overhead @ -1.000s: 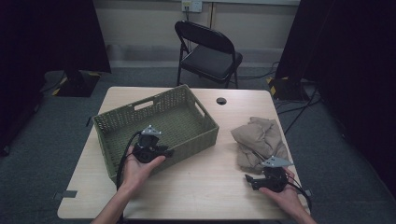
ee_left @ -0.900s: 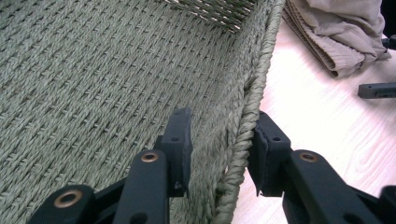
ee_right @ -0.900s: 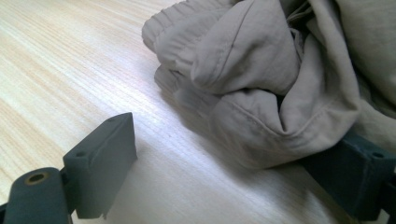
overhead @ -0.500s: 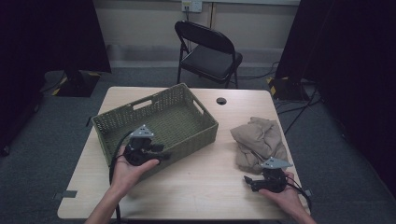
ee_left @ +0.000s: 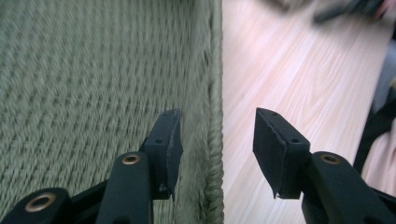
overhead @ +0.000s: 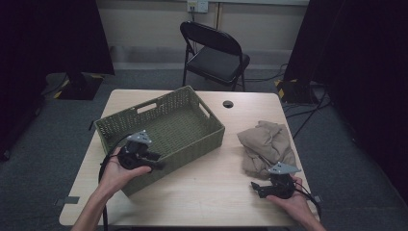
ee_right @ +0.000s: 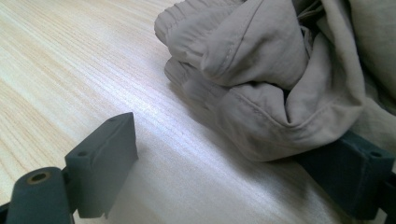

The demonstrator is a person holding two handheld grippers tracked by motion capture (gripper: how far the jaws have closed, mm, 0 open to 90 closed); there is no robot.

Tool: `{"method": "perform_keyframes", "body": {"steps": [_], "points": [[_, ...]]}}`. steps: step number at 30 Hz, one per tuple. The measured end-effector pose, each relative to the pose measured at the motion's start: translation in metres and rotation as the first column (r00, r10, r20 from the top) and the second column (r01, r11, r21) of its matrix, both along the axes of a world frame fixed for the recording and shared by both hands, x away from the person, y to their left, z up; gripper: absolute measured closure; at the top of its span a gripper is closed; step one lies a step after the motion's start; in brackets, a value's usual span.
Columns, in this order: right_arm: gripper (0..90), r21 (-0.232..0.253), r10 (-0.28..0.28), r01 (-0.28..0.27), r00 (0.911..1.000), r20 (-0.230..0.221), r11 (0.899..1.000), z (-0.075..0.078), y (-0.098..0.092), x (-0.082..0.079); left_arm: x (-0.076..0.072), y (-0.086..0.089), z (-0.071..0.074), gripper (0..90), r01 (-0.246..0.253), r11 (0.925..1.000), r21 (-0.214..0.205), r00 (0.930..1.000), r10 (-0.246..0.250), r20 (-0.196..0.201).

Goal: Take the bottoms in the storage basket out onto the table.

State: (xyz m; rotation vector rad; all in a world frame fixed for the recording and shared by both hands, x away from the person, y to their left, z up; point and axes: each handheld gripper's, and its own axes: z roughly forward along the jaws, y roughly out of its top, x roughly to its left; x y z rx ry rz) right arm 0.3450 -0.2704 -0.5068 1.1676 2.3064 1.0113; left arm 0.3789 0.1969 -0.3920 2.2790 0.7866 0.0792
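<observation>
Dim room, dark curtains either side, a folding chair (overhead: 214, 50) behind a pale wooden table (overhead: 202, 187).

On the table's left half: a green woven basket (overhead: 161, 127), long axis running from near left to far right. On the right half: a crumpled beige garment (overhead: 267, 144), heaped rather than flat.

Left gripper (overhead: 156, 161) at the basket's near rim, jaws partly apart and just been opening, astride the rim (ee_left: 215, 154) in the left gripper view, one pad (ee_left: 173, 144) inside the wall and the other over bare wood, neither pressing on it (so released, by the look of it).

Right gripper (overhead: 257, 187) low on the table just short of the garment's near edge, jaws wide, nothing gripped; in the right gripper view a fold of the garment (ee_right: 261, 74) lying over the right-hand jaw, the other jaw on open tabletop.

Garment ahead and slightly right of the right fingers, touching one; clearly the nearer hand. Basket well apart to the left, mouth open upward, with bare wood between. Small dark disc (overhead: 227, 103) at the far edge, out of the way.
</observation>
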Motion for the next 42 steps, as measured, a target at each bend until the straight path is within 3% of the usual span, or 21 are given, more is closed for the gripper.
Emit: {"method": "perform_keyframes", "body": {"steps": [3, 7, 11, 21, 27, 31, 38, 42], "points": [[12.0, 0.0, 0.0, 0.0, 1.0, 0.0, 1.0, 0.0, 0.0, 0.0, 0.005, -0.005, 0.0, 61.1, -0.01, 0.9986, 0.051, 0.9999, 0.01, -0.003], [12.0, 0.0, 0.001, -0.001, 1.0, -0.001, 1.0, 0.0, 0.0, 0.0, 0.012, -0.011, -0.002, 77.3, 0.013, 0.9966, 0.081, 0.9995, -0.011, -0.029], [12.0, 0.0, 0.003, -0.003, 1.0, -0.001, 1.0, 0.0, 0.0, 0.001, 0.018, -0.01, -0.003, 82.1, 0.021, 0.9987, 0.045, 0.9961, -0.017, -0.086], [12.1, 0.001, 0.003, -0.003, 1.0, -0.001, 1.0, 0.0, 0.001, 0.002, 0.009, -0.013, -0.004, 83.2, -0.061, 0.9973, 0.04, 0.9955, 0.064, -0.07], [12.1, 0.002, 0.005, -0.005, 1.0, 0.0, 1.0, 0.0, 0.001, 0.003, 0.009, -0.031, -0.003, 83.4, -0.006, 0.9985, 0.054, 0.9964, 0.011, -0.084], [12.1, 0.002, 0.005, -0.005, 1.0, 0.0, 1.0, 0.0, 0.001, 0.003, 0.008, -0.053, -0.002, 82.4, 0.029, 0.9979, 0.058, 0.9947, -0.023, -0.1], [12.1, 0.002, 0.006, -0.006, 1.0, 0.0, 1.0, 0.0, 0.001, 0.003, 0.002, -0.095, 0.001, 75.9, 0.143, 0.9876, 0.065, 0.9823, -0.133, -0.132], [12.1, 0.002, 0.006, -0.006, 1.0, 0.0, 1.0, 0.0, 0.001, 0.003, -0.003, -0.108, 0.0, 71.3, 0.174, 0.9844, 0.027, 0.9749, -0.168, -0.146]]}}
